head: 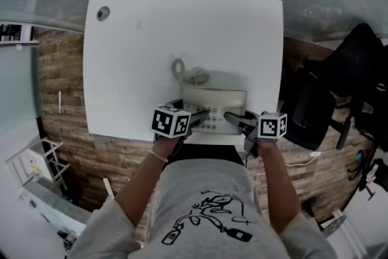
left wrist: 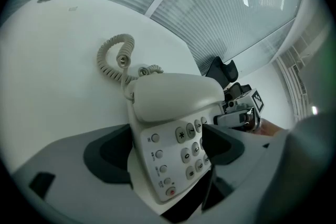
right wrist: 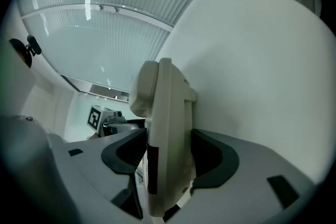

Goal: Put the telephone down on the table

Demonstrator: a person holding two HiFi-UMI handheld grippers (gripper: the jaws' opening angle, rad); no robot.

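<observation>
The person holds the telephone [head: 213, 101] with both tools. The left gripper [head: 195, 116] is clenched on its keypad side, and the right gripper [head: 235, 121] is clamped across the opposite edge. The telephone sits between the two grippers, over the near edge of the table [head: 182, 27]; I cannot tell if its base touches. The coiled cord [head: 179, 70] lies further ahead of the left gripper. I think it is best to lower both sides evenly, a little away from the edge, and let go only when it rests flat.
</observation>
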